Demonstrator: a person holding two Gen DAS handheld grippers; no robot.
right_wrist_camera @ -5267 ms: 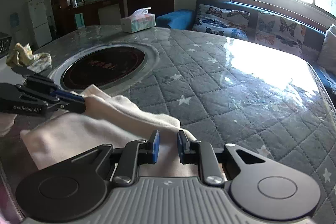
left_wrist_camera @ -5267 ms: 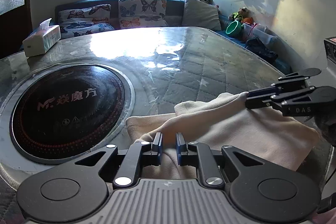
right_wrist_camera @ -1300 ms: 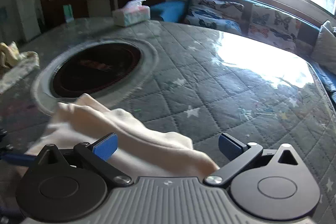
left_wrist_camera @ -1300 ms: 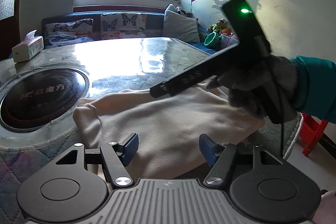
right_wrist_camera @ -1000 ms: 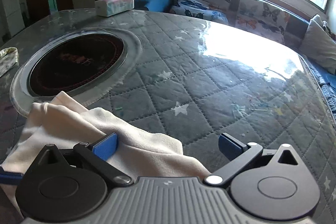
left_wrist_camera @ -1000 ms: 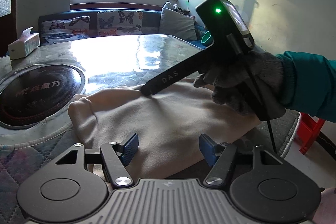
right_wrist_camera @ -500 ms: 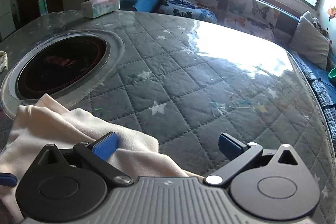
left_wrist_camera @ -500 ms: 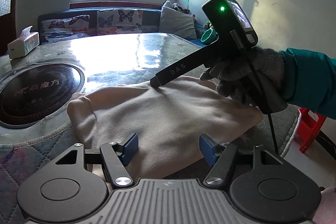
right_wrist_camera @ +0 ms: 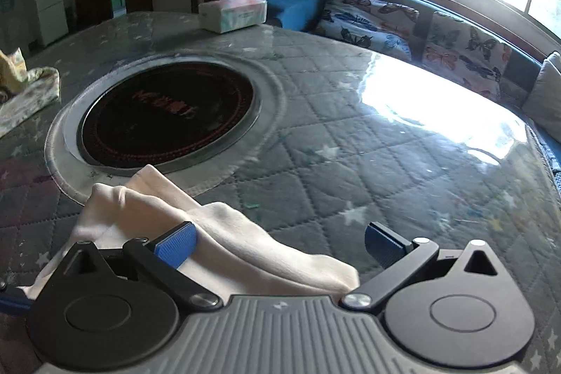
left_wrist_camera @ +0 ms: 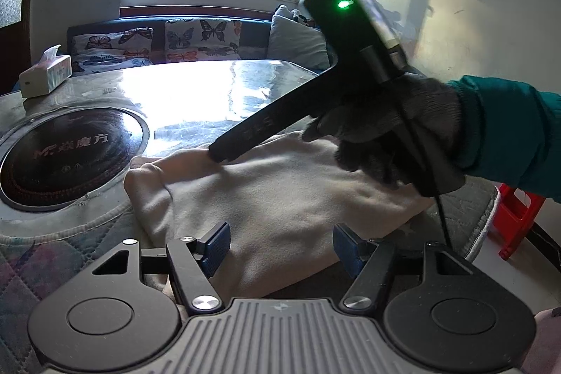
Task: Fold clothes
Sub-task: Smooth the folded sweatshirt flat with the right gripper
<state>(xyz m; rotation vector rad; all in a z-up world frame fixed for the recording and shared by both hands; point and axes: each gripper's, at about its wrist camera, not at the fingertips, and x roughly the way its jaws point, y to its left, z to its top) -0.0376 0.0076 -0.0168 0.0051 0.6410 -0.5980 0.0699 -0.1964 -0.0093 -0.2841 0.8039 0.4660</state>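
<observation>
A folded cream garment lies at the table's near edge, beside the round black cooktop. My left gripper is open just above its near side, with nothing between the blue pads. In the left wrist view the right gripper is seen side-on, its tip pressing on the garment's far fold, held by a gloved hand. In the right wrist view my right gripper is open over the cream garment, its left pad resting on the cloth.
A quilted grey cover under glass tops the round table. A tissue box stands at the far side. A yellowish patterned cloth lies at the left edge. A butterfly-print sofa lines the window wall. A red stool stands beside the table.
Both grippers let go of the garment and opened, and it now lies folded on the table. Over the last second the right gripper swung left, sliding its tip along the garment's far fold.
</observation>
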